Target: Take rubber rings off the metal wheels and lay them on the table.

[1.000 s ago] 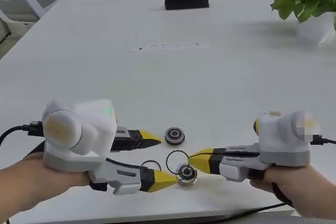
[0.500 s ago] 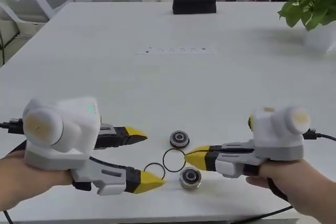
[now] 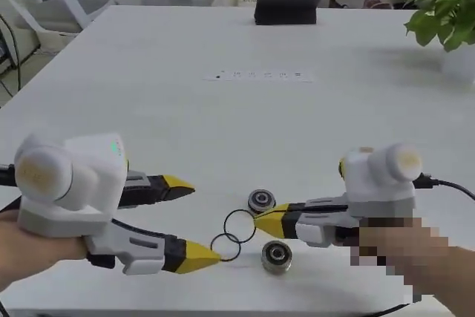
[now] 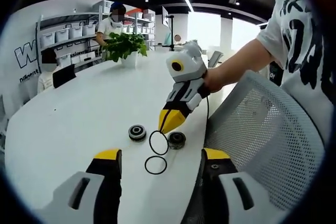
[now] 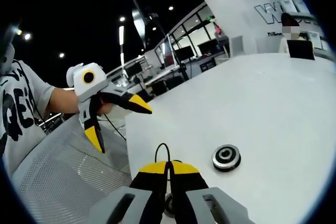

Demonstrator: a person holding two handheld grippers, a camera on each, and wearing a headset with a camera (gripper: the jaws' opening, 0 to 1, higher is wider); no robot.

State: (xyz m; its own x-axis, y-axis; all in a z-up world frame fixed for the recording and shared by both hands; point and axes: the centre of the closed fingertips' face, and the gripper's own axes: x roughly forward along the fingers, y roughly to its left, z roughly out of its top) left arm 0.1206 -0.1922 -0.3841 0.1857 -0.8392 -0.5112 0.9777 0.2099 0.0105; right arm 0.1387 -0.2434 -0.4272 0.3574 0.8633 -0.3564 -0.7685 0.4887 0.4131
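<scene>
Rubber ring (image 3: 225, 226), thin black loop, clamped in right gripper (image 3: 258, 222), left gripper (image 3: 208, 222) jaws apart

Black far ring (image 3: 225, 226) pinched in right gripper (image 3: 257, 220), touching near ring (image 3: 211, 246) — flat; far wheel (image 3: 261, 200) at 1 o'clock, near wheel (image 3: 276, 255) at 4 — bare.

light: bright, overhead | shadows: soft | focus: sharp | edges: fisheye-bent

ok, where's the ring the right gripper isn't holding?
Head view, bottom centre: loose ring lies beside the left gripper's near finger, left of the front wheel.
</scene>
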